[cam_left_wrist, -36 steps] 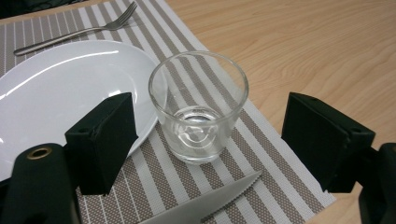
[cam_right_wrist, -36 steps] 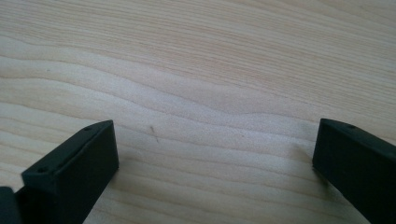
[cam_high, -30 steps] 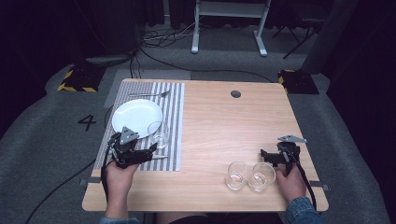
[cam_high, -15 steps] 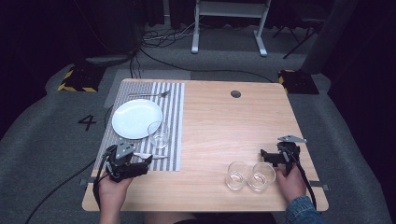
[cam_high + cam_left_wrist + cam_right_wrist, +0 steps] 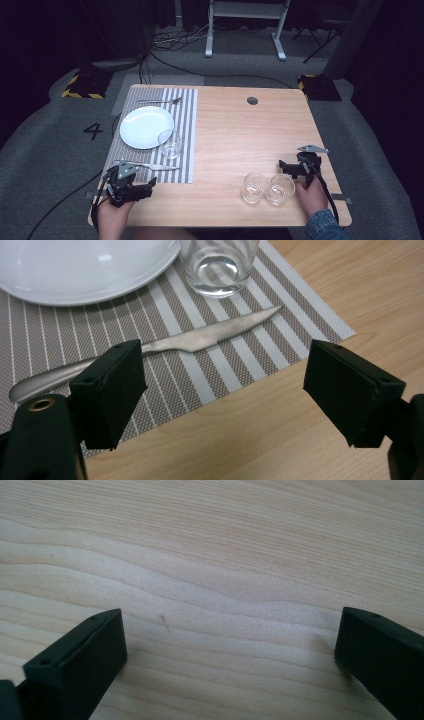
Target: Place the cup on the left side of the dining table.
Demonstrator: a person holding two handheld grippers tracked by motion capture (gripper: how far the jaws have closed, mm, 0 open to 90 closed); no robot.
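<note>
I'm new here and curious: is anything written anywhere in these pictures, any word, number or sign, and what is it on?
"4": a dark numeral on the grey floor, left of the table.
Yellow-and-black warning stripes, no words, edge the dark floor blocks beyond the table's far corners.
The plate, the glasses, the knife and the placemat carry no readable text.

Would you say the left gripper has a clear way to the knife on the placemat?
Probably yes: the left gripper has its jaws open, the knife lies just ahead, and nothing sits between them.

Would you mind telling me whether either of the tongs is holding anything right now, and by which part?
Nothing is held: the left tongs and the right tongs are both open and empty.
</note>
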